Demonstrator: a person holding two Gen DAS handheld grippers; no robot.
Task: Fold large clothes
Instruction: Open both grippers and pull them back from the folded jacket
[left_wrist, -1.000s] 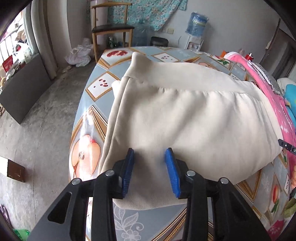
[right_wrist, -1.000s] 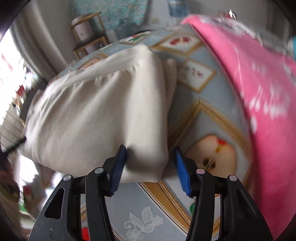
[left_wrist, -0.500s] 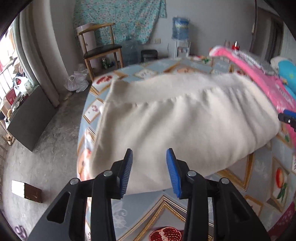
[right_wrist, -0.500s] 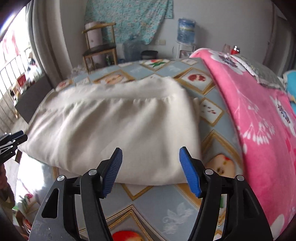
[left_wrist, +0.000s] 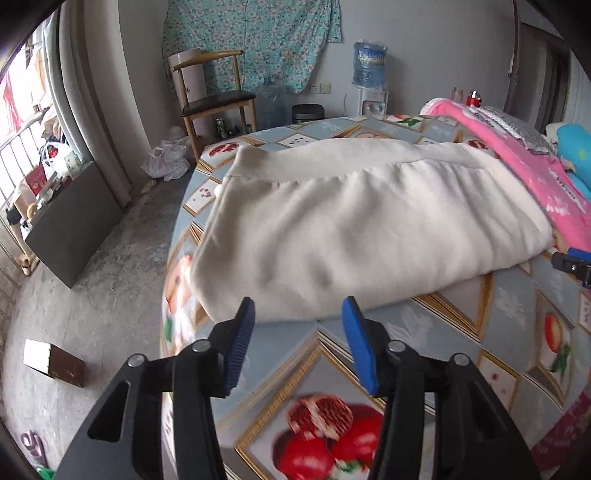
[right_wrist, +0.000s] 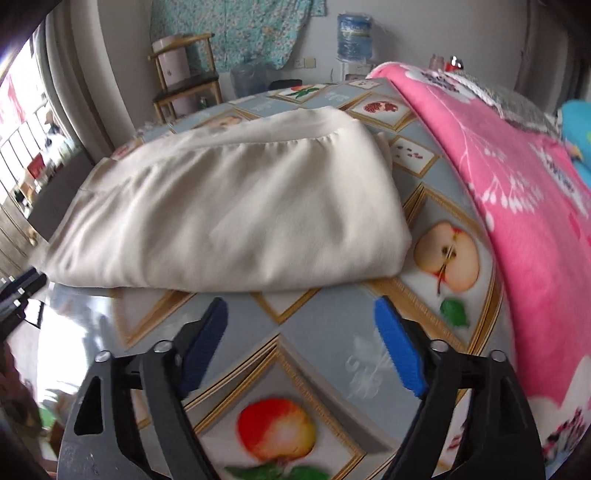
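Note:
A cream garment (left_wrist: 354, 229) lies folded into a thick rectangle on the fruit-patterned tablecloth (left_wrist: 424, 332); the right wrist view shows the same cream garment (right_wrist: 236, 218) from its other end. My left gripper (left_wrist: 298, 314) hovers just off the near folded edge, its jaws opening with nothing between the blue pads. My right gripper (right_wrist: 300, 314) stands back from the garment's near edge over the tablecloth (right_wrist: 332, 332), its jaws opening wide and empty. The right gripper's tip (left_wrist: 572, 262) shows at the left view's right edge.
A pink flowered blanket (right_wrist: 517, 192) covers the table's right side, beside the garment. A wooden chair (left_wrist: 210, 96), a water dispenser (left_wrist: 369, 74) and a bin stand beyond the table. A dark panel (left_wrist: 70, 225) and a small box (left_wrist: 51, 363) are on the concrete floor at left.
Both grippers have let go of the garment's near edge and pulled back from it, their jaws spreading. The folded garment stays on the table.

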